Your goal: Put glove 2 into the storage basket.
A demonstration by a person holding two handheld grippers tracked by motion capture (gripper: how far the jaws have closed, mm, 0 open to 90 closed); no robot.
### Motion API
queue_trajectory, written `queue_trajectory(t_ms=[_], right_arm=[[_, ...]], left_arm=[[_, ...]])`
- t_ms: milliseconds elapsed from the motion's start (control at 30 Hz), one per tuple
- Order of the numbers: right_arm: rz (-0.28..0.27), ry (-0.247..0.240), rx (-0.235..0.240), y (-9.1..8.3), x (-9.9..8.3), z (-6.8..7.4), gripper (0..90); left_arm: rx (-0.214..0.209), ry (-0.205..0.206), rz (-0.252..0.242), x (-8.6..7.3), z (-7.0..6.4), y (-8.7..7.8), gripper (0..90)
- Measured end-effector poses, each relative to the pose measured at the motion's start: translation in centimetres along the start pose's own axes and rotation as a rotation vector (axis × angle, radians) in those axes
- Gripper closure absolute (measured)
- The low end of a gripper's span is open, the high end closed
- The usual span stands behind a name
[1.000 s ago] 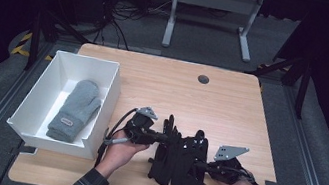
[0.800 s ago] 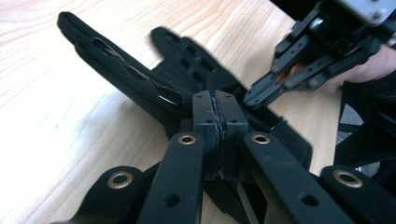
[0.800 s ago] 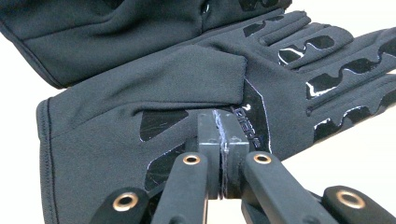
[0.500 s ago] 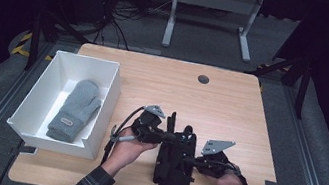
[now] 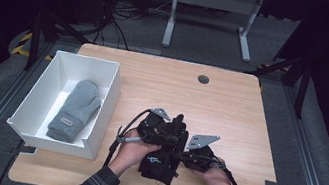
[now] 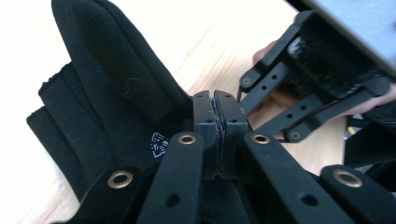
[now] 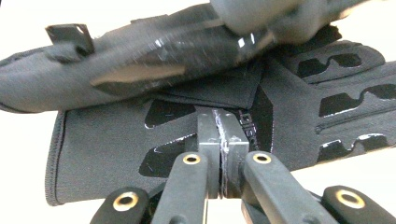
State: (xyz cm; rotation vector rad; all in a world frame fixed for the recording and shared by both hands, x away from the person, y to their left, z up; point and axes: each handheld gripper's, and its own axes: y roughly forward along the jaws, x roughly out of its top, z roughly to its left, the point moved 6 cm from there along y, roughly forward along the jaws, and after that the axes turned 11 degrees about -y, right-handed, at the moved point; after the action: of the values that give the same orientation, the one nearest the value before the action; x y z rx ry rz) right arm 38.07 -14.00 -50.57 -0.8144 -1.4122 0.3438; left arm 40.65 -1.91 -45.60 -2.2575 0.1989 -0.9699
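- Currently both tools meet over the black glove [image 5: 161,160], which lies near the front edge of the worktop [image 5: 230,108], roughly centre.
- Left tool [image 6: 218,122]: jaws pressed together, with a fold of glove fabric bunched right against the tips. Can't tell for sure whether cloth is pinched between the pads.
- Right tool [image 7: 221,135]: jaws also pressed together, tips on the glove's patterned side near its middle. Same doubt on actual pinch.
- Glove detail: a small white logo shows in the left gripper view, the cuff edge in the right gripper view.
- High view: left hand [image 5: 130,150] and right hand [image 5: 216,177] flank the glove, tools close together above it.
- White bin [image 5: 104,108] sits at the worktop's left edge, holding a grey mitten [image 5: 76,108], well apart from the glove.
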Motion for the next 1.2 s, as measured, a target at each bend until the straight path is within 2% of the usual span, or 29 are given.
queue_trajectory(t_ms=[133, 167, 267, 467, 633, 733, 833, 900, 1000, 1133, 1200], right_arm=[[-0.001, -0.009, -0.022, -0.8, -0.1, -0.2, 90.0], [-0.012, 0.011, -0.044, -1.7, -0.6, -0.8, 90.0], [-0.003, 0.024, -0.055, -2.1, -1.0, -1.3, 90.0], [0.032, 0.017, -0.054, -1.4, -1.5, -1.3, 90.0], [0.014, 0.013, -0.047, -0.8, -1.0, -1.1, 90.0], [0.016, 0.009, -0.053, -1.0, -1.0, -1.1, 90.0], [0.010, 0.026, -0.092, -2.2, -1.4, -1.9, 89.6], [-0.006, 0.050, -0.126, -3.3, -1.9, -2.8, 84.2], [-0.010, 0.084, -0.177, -4.6, -2.8, -4.0, 70.9], [0.003, 0.119, -0.246, -5.4, -3.9, -5.1, 51.0], [0.005, 0.132, -0.284, -5.8, -4.4, -5.7, 44.3]], left_arm=[[-0.002, -0.012, -0.004, -0.1, 0.3, 0.0, 89.1], [-0.003, -0.013, -0.005, -0.1, 0.3, 0.1, 89.1], [-0.004, -0.010, -0.002, -0.1, 0.3, 0.1, 89.1], [-0.005, -0.010, 0.013, -0.3, 0.1, 0.9, 89.1], [-0.009, -0.013, 0.023, -0.6, 0.2, 1.7, 88.6], [-0.034, -0.017, 0.011, -0.6, 0.2, 1.9, 83.2], [-0.026, -0.006, -0.001, -0.5, 0.0, 1.6, 75.9], [-0.033, -0.002, -0.002, -0.6, -0.2, 1.3, 76.6], [-0.032, 0.019, 0.017, -1.0, -0.8, 1.0, 89.3], [-0.010, 0.048, 0.074, -2.3, -1.4, 1.8, 89.9], [0.002, 0.055, 0.102, -2.9, -1.5, 2.4, 89.9]])
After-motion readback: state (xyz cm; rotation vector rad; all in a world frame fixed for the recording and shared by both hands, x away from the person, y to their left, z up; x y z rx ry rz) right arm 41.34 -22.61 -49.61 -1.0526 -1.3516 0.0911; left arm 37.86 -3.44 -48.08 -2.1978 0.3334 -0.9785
